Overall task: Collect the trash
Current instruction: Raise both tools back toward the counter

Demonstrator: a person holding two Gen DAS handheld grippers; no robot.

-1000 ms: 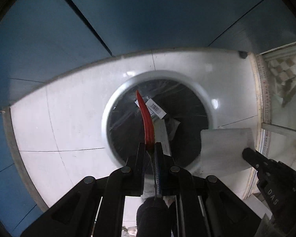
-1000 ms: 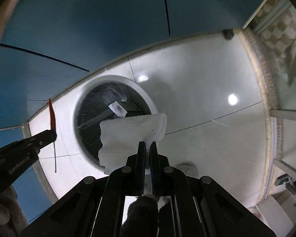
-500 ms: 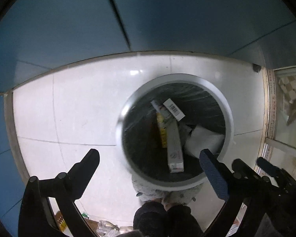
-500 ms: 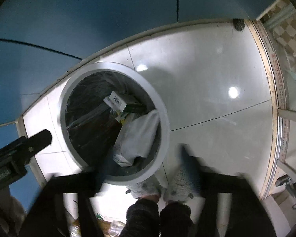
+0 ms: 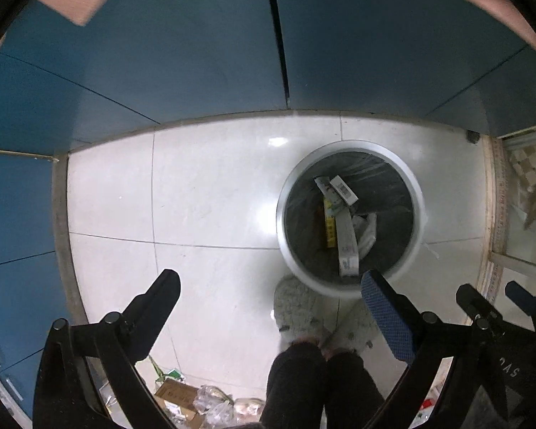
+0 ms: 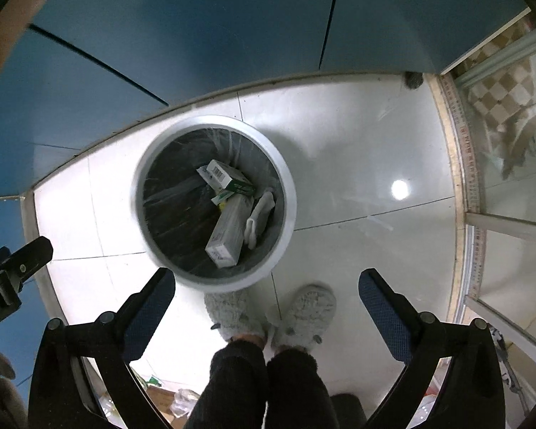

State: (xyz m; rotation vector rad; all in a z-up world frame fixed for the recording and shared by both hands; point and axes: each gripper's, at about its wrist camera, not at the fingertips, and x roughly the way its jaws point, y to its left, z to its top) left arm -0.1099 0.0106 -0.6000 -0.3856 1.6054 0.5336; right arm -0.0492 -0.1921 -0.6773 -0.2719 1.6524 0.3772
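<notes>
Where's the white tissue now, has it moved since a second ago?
Yes. It left the right gripper, now open, and lies inside the bin, against its right wall beside the boxes: tissue.

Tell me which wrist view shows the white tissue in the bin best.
The right wrist view: the white tissue lies unobstructed against the bin's inner wall beside the long carton. In the left wrist view it is smaller, partly hidden behind that carton.
</notes>
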